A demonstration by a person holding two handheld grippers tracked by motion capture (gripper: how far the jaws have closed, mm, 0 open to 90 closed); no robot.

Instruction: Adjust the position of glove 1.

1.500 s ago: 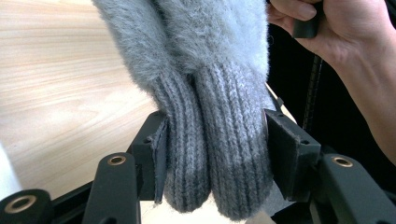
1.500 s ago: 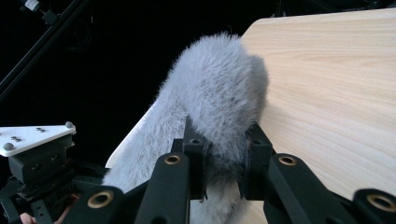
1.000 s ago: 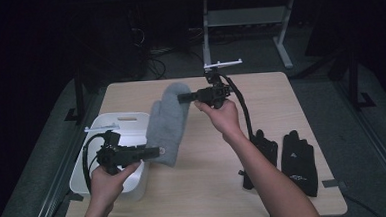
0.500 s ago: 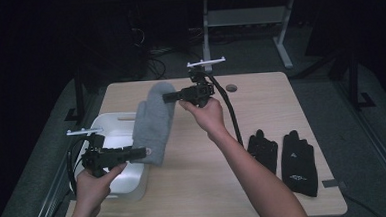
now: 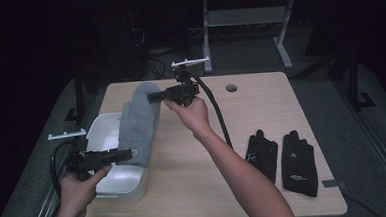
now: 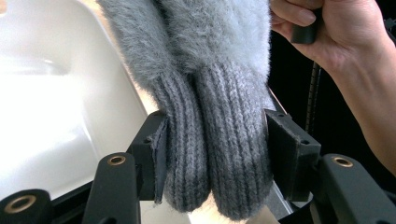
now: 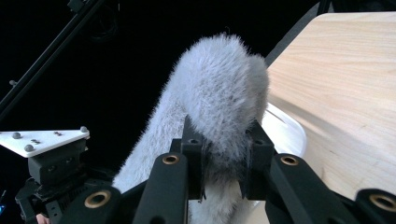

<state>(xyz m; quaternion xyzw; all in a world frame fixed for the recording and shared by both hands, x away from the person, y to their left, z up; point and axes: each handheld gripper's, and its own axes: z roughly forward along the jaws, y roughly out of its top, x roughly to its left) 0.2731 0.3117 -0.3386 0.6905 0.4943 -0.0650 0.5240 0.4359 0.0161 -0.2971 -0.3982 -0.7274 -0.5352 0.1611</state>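
The left hand-held gripper [image 5: 126,153] is clamped on the ribbed knit cuffs of a pair of grey fuzzy mittens [image 5: 140,122]; in the left gripper view both cuffs [image 6: 212,154] sit side by side between the two black jaws, which press on them from either side. The right hand-held gripper [image 5: 153,96] is clamped on the other, rounded end of the mittens; in the right gripper view the fluffy tip [image 7: 224,100] rises out from between its jaws, which pinch the pile tightly.

Held at both ends, the mittens stretch lengthwise between the two tools, lifted off the tabletop [image 5: 261,115], with the cuff end low near the person and the tip end higher and farther away. They hang over the right side of a white tub [image 5: 102,136] that stands at the left edge of the tabletop; the cuff end is above the tub's rim.

The left hand [image 5: 77,187] comes in from the bottom left, the right hand [image 5: 194,113] reaches across the middle of the tabletop, and a black cable [image 5: 213,107] trails from the right tool along the forearm.

Well apart from all this, a pair of black gloves [image 5: 284,159] lies flat, side by side, near the right front corner of the tabletop. A round hole [image 5: 231,88] shows in the far part of the wood surface.
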